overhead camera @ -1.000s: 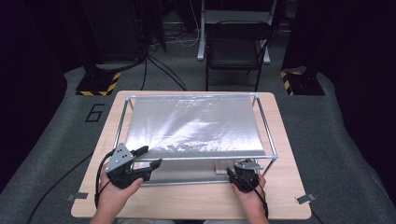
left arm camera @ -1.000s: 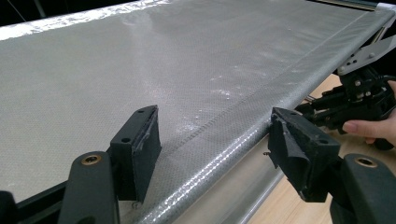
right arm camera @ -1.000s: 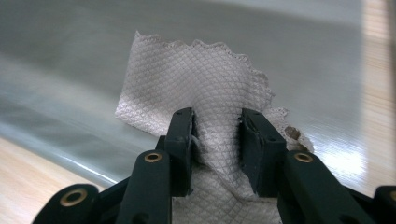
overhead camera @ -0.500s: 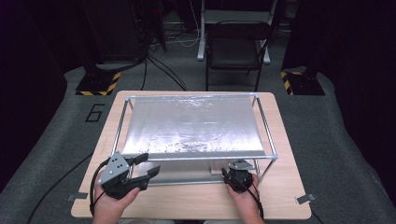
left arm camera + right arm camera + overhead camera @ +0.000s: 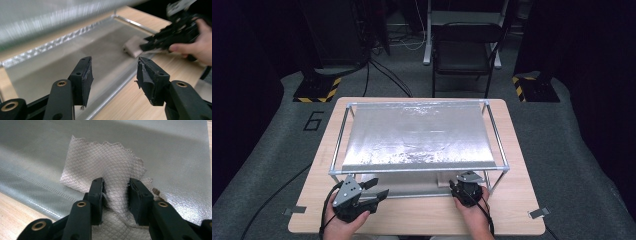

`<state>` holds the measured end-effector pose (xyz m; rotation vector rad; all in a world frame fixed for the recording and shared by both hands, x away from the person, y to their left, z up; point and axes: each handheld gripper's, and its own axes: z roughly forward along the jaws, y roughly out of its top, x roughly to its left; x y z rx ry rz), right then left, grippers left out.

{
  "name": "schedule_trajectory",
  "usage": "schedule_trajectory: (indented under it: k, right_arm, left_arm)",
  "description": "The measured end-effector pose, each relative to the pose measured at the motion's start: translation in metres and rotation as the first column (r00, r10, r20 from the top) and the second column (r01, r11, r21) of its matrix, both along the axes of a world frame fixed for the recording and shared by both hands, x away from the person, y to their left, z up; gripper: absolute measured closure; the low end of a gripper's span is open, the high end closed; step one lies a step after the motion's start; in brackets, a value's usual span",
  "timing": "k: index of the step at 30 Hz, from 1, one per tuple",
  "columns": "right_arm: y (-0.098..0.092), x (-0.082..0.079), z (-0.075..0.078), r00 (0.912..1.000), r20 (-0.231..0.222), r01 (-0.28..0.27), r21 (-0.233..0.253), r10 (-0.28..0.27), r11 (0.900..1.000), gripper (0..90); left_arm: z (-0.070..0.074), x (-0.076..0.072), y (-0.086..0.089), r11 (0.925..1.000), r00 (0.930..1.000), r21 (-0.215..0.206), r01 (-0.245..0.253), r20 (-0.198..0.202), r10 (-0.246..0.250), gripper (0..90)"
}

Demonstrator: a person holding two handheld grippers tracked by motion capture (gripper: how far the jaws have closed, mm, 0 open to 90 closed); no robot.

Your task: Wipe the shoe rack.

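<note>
So our right gripper point(image 5: 115, 195) has its jaws pinched in on a fold of the white cloth point(image 5: 105, 165). The quilted fabric bunches up between the pads, and the rest of it spreads out ahead of the jaws and a bit to their left, flat on the silvery sheet point(image 5: 175, 150) that covers the lower level. There's a small brown spot just beside the right jaw, can't tell what it is.

Our left gripper point(image 5: 113, 77) is spread wide with nothing in it, hovering over the front rail where the wooden table point(image 5: 130, 100) meets the sheet. From there we see the cloth off to the far right, under the other gripper's jaws.

From above, both grippers sit at the near edge of the metal frame point(image 5: 495, 135), left point(image 5: 374, 192) and right point(image 5: 464, 184) well apart, with the foil-topped shelf stretched over it.
</note>
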<state>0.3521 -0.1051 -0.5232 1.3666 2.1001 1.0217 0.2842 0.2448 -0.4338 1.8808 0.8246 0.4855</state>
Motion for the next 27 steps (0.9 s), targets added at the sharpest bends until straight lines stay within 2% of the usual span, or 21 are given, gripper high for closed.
schedule_trajectory:
  k: [1,2,5,8,9,10,12,14,15,16,17,19,20,21,22,23,26,27]
  right_arm:
    - [0.001,0.0,0.0,1.0,0.0,-0.001,0.015,0.001,1.0,65.2]
    - [0.001,0.0,0.0,1.0,0.0,-0.001,0.015,0.001,1.0,65.2]
    - [0.0,0.0,0.0,1.0,0.0,0.001,0.002,-0.001,1.0,65.0]
    - [0.0,0.0,-0.001,0.9999,0.009,0.005,0.012,-0.005,1.0,64.9]
    - [0.0,0.0,0.0,1.0,-0.001,0.002,0.003,-0.002,1.0,64.8]
    - [0.0,0.0,0.0,1.0,-0.001,0.002,0.003,-0.002,1.0,64.8]
    - [0.0,0.0,0.0,1.0,-0.004,0.001,0.015,0.0,1.0,64.7]
    - [0.0,0.0,0.0,1.0,-0.002,0.004,-0.001,-0.004,1.0,64.7]
    - [0.0,0.0,0.0,1.0,-0.004,0.001,0.015,-0.001,1.0,64.5]
    - [0.0,0.0,0.0,1.0,-0.004,0.001,0.015,-0.001,1.0,64.5]
    - [0.0,0.0,0.0,1.0,-0.01,0.0,0.042,0.0,0.999,63.8]
    - [0.0,0.0,0.0,1.0,-0.009,0.0,0.042,0.0,0.999,63.6]
    - [-0.002,0.002,0.0,0.9999,0.002,-0.017,0.019,0.017,1.0,63.6]
    - [-0.005,0.002,0.001,0.9997,0.01,-0.02,-0.02,0.02,1.0,63.4]
    - [-0.005,0.002,0.001,0.9997,0.01,-0.02,-0.02,0.02,1.0,63.4]
    - [-0.004,0.002,0.001,0.9999,0.009,-0.012,-0.016,0.012,1.0,63.2]
    - [-0.004,0.003,0.001,0.9999,0.01,-0.012,-0.019,0.013,1.0,63.1]
    - [-0.004,0.002,0.001,0.9999,0.01,-0.009,-0.016,0.009,1.0,62.8]
  left_arm:
    - [-0.013,0.004,0.0,0.9999,0.9997,-0.004,-0.01,-0.02,0.01,46.8]
    - [-0.013,0.004,0.0,0.9999,0.9997,-0.004,-0.01,-0.02,0.01,47.3]
    - [-0.037,0.013,0.002,0.9995,0.9979,-0.002,-0.03,-0.057,0.03,48.2]
    - [-0.045,0.016,0.002,0.9988,0.9968,0.006,-0.048,-0.064,0.048,47.0]
    - [-0.054,0.02,0.003,0.9983,0.9962,0.019,-0.054,-0.067,0.056,45.3]
    - [-0.054,0.02,0.003,0.9983,0.9962,0.019,-0.054,-0.067,0.056,45.1]
    - [-0.059,0.022,0.005,0.9975,0.997,0.046,-0.054,-0.053,0.057,45.1]
    - [-0.063,0.023,0.006,0.9966,0.9968,0.06,-0.056,-0.053,0.06,44.4]
    - [-0.068,0.024,0.005,0.9965,0.9942,0.039,-0.074,-0.075,0.077,44.3]
    - [-0.068,0.024,0.005,0.9965,0.9942,0.039,-0.074,-0.075,0.077,44.3]
    - [-0.072,0.026,0.006,0.9964,0.9955,0.064,-0.056,-0.074,0.06,44.2]
    - [-0.074,0.027,0.006,0.9962,0.9952,0.069,-0.052,-0.079,0.057,44.3]
    - [-0.076,0.027,0.005,0.9964,0.9954,0.073,-0.043,-0.082,0.049,44.4]
    - [-0.079,0.028,0.004,0.9949,0.9962,0.095,-0.032,-0.078,0.04,44.4]
    - [-0.079,0.028,0.004,0.9949,0.9962,0.095,-0.032,-0.078,0.04,44.4]
    - [-0.082,0.03,0.003,0.9923,0.9964,0.114,-0.048,-0.065,0.056,44.4]
    - [-0.084,0.031,0.002,0.9914,0.9961,0.121,-0.048,-0.068,0.056,44.4]
    - [-0.087,0.03,-0.001,0.9929,0.9918,0.106,-0.053,-0.11,0.065,44.4]
